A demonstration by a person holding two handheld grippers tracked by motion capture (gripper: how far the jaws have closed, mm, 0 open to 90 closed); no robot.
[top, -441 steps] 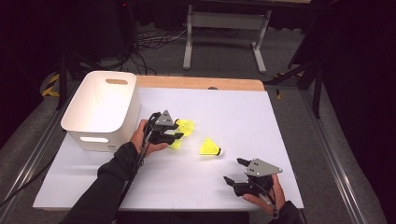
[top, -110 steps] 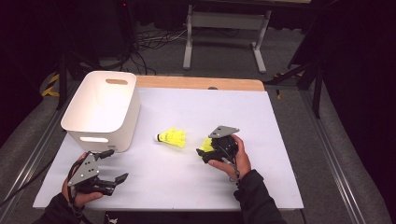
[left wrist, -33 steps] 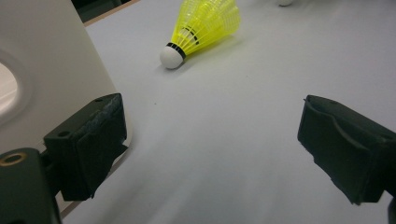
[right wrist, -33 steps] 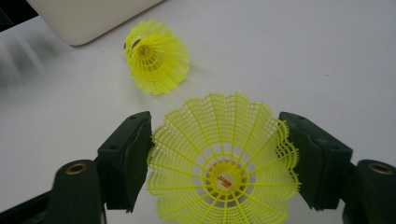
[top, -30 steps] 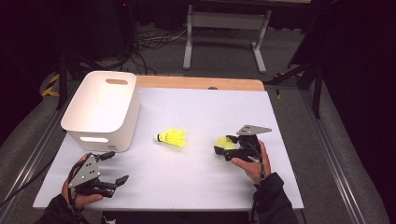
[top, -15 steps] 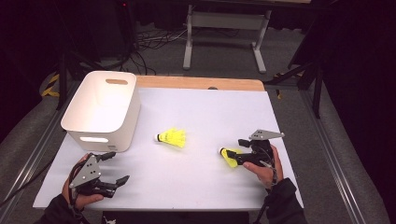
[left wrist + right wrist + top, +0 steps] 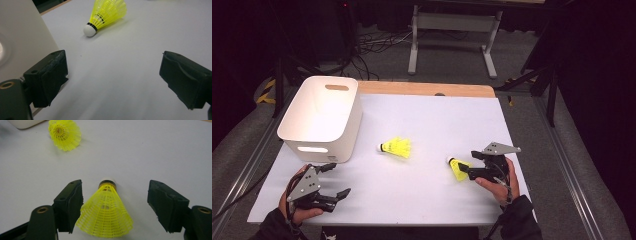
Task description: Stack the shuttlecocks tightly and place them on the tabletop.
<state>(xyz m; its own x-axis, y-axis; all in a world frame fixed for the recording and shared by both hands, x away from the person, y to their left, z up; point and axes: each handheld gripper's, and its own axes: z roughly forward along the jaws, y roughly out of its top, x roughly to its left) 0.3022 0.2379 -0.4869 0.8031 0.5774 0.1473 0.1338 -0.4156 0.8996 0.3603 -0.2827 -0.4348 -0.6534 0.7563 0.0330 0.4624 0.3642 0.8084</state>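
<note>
Lying on the white table (image 7: 432, 120), the nearer shuttlecock (image 7: 106, 213) sits between the jaws of the right gripper (image 7: 466, 170), its cork nose pointing away from the hand and its yellow mesh skirt flaring back toward the camera. The jaws stand wide; the left one seems to brush the skirt's edge, though the angle makes that hard to settle, and the right one is clearly apart from it, so nothing is clamped. Relative to the white bin (image 7: 321, 116), this shuttlecock is well off to the right and nearer the person; a second shuttlecock (image 7: 395, 148) lies just right of the bin's front corner.

The left gripper (image 7: 331, 181) rests in front of the bin, jaws spread and empty, facing that second shuttlecock.

A shuttlecock is nearly weightless, and its plastic skirt is springy and thin, so a hard squeeze there would likely dent it or make it pop out. The firmer hold, I judge, is low on the skirt where it narrows into the cork, with a gentle close.
</note>
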